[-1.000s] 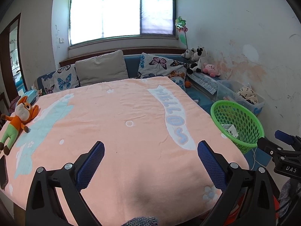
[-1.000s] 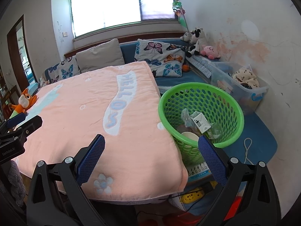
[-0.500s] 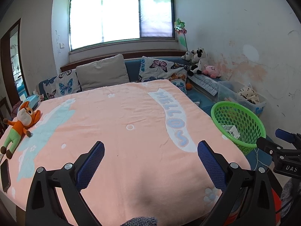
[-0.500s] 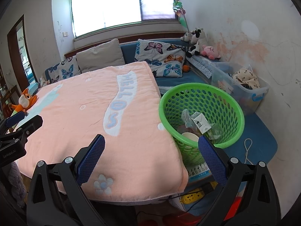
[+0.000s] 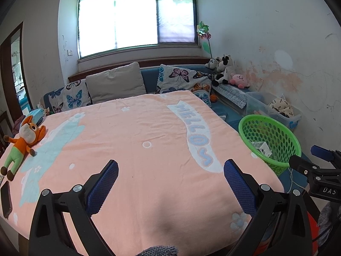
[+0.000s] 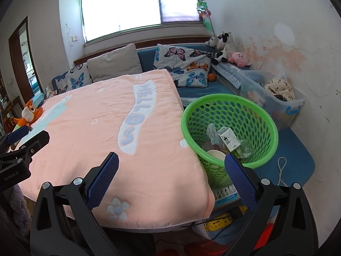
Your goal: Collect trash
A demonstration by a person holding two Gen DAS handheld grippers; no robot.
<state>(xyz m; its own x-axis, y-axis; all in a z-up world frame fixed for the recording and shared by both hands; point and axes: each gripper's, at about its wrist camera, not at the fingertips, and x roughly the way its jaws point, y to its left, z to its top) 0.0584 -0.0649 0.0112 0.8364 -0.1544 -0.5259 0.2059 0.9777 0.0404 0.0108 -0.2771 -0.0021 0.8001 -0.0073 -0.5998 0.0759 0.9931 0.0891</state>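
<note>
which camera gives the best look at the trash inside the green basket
The right wrist view: it looks down into the green basket, showing a small carton, a paper cup and clear wrappers. The left wrist view shows only the carton.

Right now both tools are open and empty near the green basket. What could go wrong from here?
1. The green basket stands beside the pink blanket edge; a careless swing of the right tool might tip it and spill the carton and wrappers.
2. The orange plush toy and dark phone lie on the blanket; the left tool could take them for trash.
</note>
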